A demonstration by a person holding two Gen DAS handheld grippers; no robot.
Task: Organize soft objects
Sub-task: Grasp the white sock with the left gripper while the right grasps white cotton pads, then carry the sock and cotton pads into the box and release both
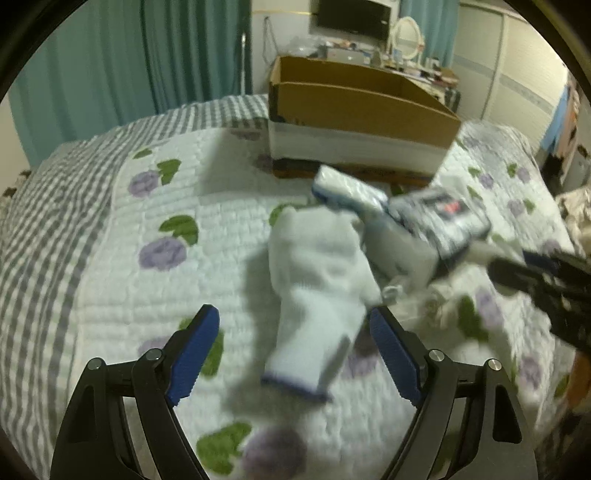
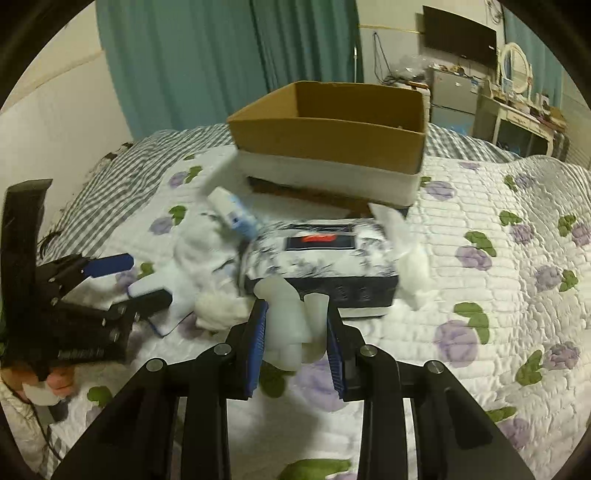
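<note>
A quilt (image 1: pixel 110 240) with purple flowers and green leaves covered the bed, its grey-checked border (image 1: pixel 44 206) running along the edge at nine o'clock. Teal curtains (image 1: pixel 122 59) hung behind — filling the ten to twelve o'clock stretch in both views. A dark TV (image 1: pixel 351 18) was mounted on the wall at twelve in the left view, at one in the right view. Beside it stood an oval white-framed mirror (image 1: pixel 406 35) on a cluttered dresser (image 2: pixel 517 114). A white wardrobe (image 1: pixel 517 66) stood at two o'clock in the left view.
</note>
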